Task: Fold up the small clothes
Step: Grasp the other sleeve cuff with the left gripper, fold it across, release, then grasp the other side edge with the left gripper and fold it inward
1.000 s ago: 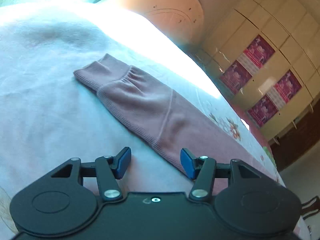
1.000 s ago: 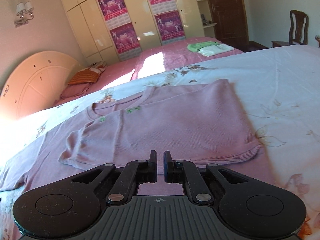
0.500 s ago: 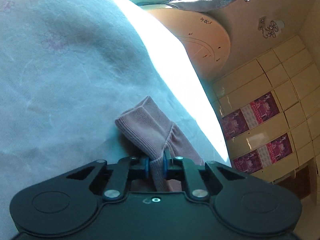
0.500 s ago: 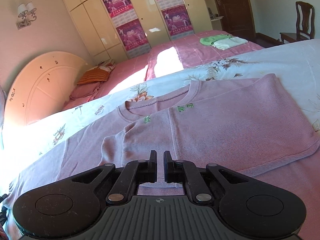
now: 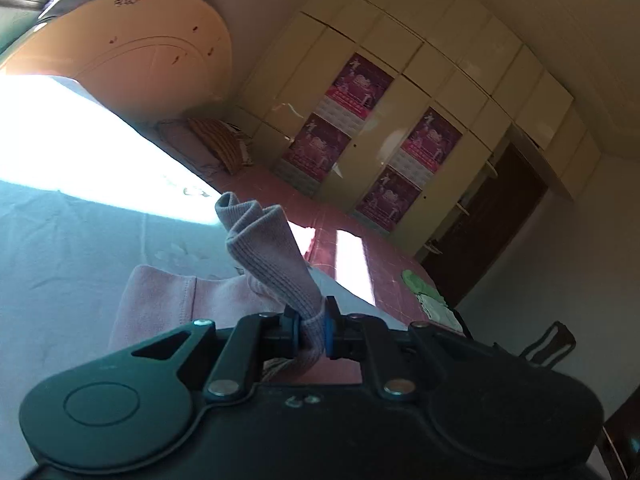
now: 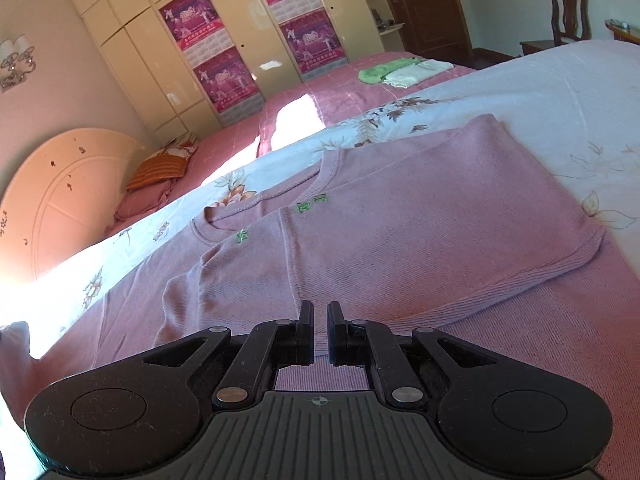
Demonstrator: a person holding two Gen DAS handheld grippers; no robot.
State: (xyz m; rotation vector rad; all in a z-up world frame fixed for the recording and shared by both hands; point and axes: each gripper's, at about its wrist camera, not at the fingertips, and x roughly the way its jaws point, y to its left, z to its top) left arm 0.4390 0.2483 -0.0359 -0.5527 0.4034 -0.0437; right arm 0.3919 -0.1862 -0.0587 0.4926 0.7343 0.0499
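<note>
Bedspread [image 6: 560,92] bears the pink sweater [image 6: 400,216]; left tool [image 5: 310,330] pinches its raised cuff [image 5: 264,248], right tool [image 6: 319,330] closed, empty.

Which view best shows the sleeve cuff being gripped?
The left wrist view: the left hand-held gripper is shut on the ribbed sleeve cuff, lifted off the bed. The right wrist view shows only the sweater body; the cuff is outside it.
</note>
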